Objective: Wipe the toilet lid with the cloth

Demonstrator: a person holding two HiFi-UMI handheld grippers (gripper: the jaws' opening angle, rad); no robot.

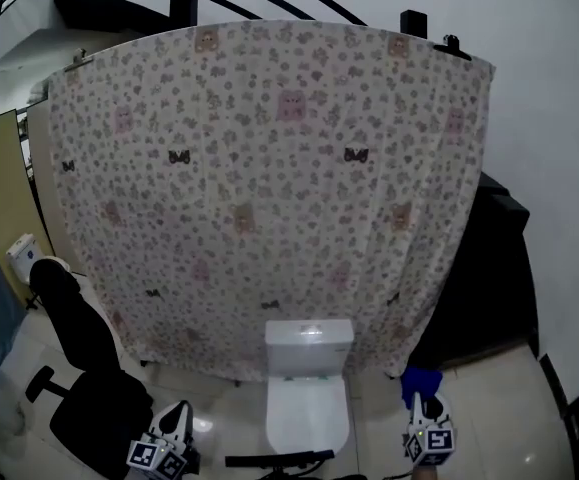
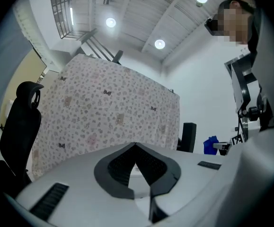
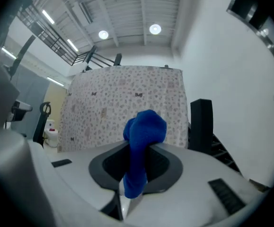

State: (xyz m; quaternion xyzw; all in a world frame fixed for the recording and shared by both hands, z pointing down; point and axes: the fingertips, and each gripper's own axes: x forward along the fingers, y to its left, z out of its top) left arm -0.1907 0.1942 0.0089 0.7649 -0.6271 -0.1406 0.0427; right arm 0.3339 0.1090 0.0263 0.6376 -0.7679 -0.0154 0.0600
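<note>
Right gripper [image 1: 428,411] fingers clamp blue cloth [image 3: 145,131] (long axis along fingers, bunch forward); left gripper [image 2: 136,144] fingers together.

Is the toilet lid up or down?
Down: in the head view the lid lies flat in front of the tank, smooth white, no opening showing.

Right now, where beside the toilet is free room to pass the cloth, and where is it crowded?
The toilet lid is bare. Free floor lies between it and the right gripper, which holds the blue cloth, and further right toward the dark furniture. The left side is tighter: the black chair stands close.
</note>
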